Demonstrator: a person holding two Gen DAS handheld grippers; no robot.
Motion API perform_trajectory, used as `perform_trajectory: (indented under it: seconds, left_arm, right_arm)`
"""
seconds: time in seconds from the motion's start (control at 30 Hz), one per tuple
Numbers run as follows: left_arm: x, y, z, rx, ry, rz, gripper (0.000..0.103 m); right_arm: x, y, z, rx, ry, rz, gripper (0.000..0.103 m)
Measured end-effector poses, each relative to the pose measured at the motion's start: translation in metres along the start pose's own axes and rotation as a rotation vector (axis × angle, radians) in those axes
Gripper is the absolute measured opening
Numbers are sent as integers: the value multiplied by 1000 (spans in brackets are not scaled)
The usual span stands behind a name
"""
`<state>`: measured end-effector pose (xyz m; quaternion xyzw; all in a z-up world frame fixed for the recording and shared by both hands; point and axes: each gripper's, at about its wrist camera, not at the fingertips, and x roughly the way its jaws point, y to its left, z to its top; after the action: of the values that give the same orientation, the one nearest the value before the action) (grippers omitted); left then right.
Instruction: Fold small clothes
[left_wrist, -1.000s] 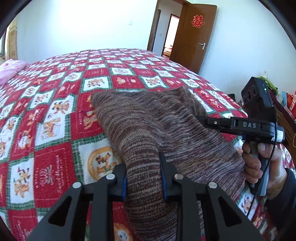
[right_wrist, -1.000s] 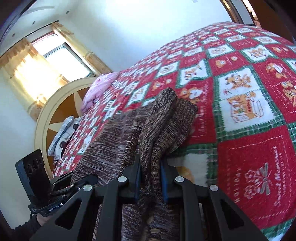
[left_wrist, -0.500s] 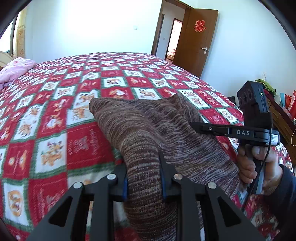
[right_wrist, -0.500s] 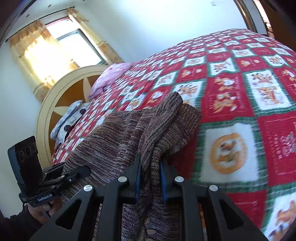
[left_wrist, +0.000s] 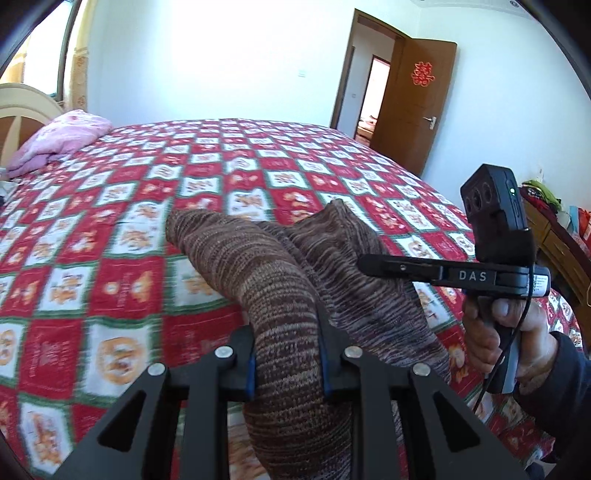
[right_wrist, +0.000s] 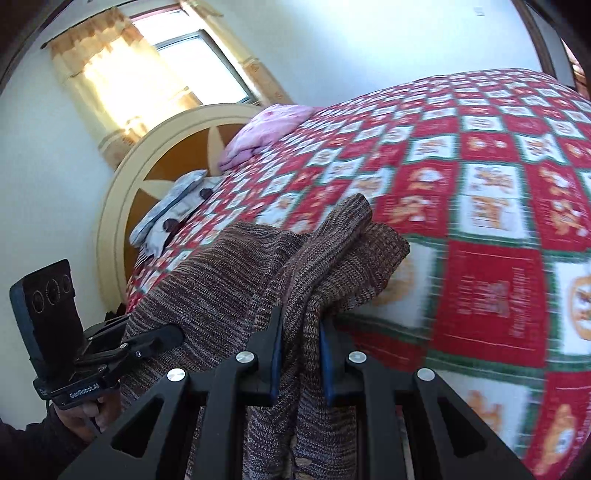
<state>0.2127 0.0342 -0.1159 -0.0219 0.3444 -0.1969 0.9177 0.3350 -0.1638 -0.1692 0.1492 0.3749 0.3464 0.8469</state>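
Left gripper (left_wrist: 287, 354): both blue-lined fingers (left_wrist: 250, 365) pressed against a thick bunch of the brown knit garment (left_wrist: 258, 266), closed on it; the knit fills the whole gap between them. Right gripper (right_wrist: 298, 347): likewise clamped on a bunched edge of the same garment, cloth squeezed between its blue pads (right_wrist: 276, 354). From the left wrist view the right gripper shows side-on at the right, its long black finger lying against the knit, held by the person's right hand (left_wrist: 506, 343) in a dark sleeve. From the right wrist view the left gripper appears at the lower left, its fingertip against the knit, with the left hand (right_wrist: 88, 413) partly visible beneath it. Garment location: near edge of the bed, held up at the near side between the two grippers; its far end drapes down toward the red, white and green checked quilt (left_wrist: 122, 236), with a peaked fold standing at the far right of the bundle. Whether the far edge rests on the quilt, cannot tell. Quilt is motion-blurred in both views. Far left: pink folded bedding (left_wrist: 59, 142) at the rounded cream headboard (right_wrist: 122, 206), grey patterned pillow (right_wrist: 166, 210) beside it. Brown door (left_wrist: 413, 107) stands open at far right.
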Motion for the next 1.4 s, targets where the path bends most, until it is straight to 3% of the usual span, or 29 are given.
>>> perform_trajectory:
  seconds: [0.27,0.7,1.4]
  left_arm:
    - [-28,46,-16,-52,-3,78,25]
    - [-57,88,-44,-121,13,205,25]
    - [-96,145,-83,-217,-17,305,25]
  right_arm:
    - [47,47,0,-27,49,64,17]
    - [98,106,-3,-84,116,132,17]
    - [150,182,-8,-192,187,159,17]
